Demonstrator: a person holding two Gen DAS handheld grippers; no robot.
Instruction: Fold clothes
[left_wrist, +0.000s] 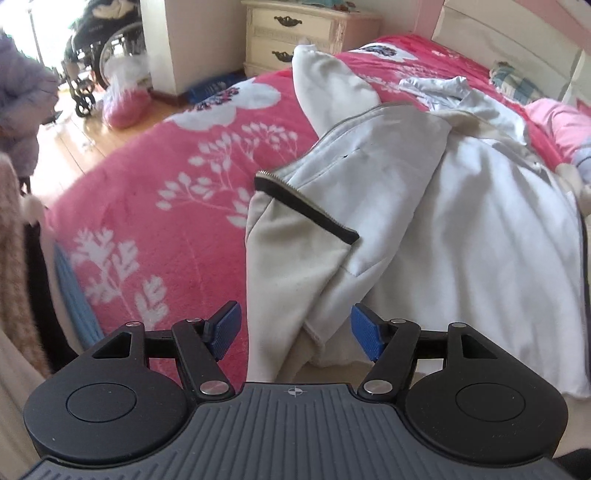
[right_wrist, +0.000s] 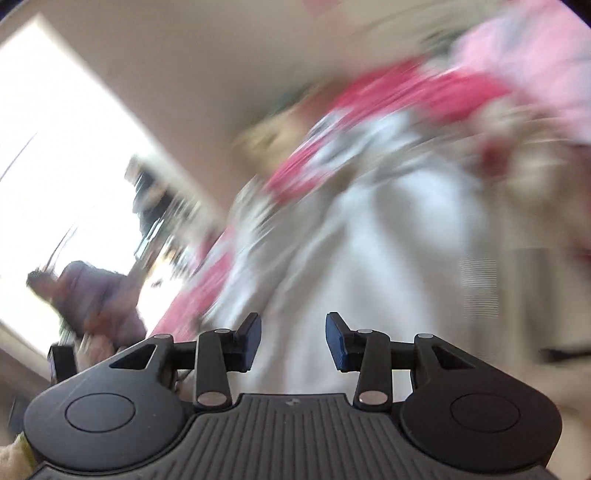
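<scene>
Jacket (left_wrist: 424, 206), white and zippered, lay half-folded on the pink blanket (left_wrist: 155, 177) ahead of my open, empty left gripper (left_wrist: 295, 334) and right gripper (right_wrist: 293, 341); next, I judged, gripping its near sleeve (left_wrist: 291, 266).

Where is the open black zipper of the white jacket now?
In the left wrist view the black zipper runs slantwise across the middle, on the white jacket lying on the pink floral blanket, just beyond the open left gripper.
</scene>
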